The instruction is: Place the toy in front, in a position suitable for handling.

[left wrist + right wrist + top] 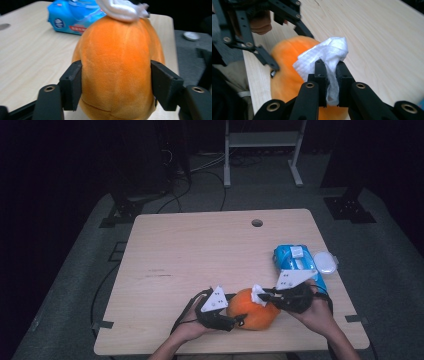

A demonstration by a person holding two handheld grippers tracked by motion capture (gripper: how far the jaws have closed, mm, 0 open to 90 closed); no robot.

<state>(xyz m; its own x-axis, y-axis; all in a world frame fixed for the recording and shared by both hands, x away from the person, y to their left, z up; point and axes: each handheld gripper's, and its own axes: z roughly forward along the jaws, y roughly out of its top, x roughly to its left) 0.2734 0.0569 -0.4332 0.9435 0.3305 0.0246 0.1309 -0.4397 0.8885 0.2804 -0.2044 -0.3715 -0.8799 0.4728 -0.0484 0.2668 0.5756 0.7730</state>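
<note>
An orange plush toy (pixel 250 312) lies near the front edge of the wooden table (pixel 200 250). My left gripper (pixel 239 317) comes at it from the left, and in the left gripper view both pads press into the sides of the plush toy (pixel 117 67), so the left gripper (pixel 116 85) is shut on it. From the right, my right gripper (pixel 262 295) is shut on a crumpled white wipe (pixel 257 293). In the right gripper view the wipe (pixel 324 56) is pinched between the jaws of the right gripper (pixel 331 72) and rests on top of the toy (pixel 287 65).
A blue pack of wipes (pixel 295 260) lies at the table's right side, just behind my right hand, with a small white oval container (pixel 326 262) beside it at the edge. A cable hole (pixel 257 223) sits near the far edge. Bare wood spreads left and centre.
</note>
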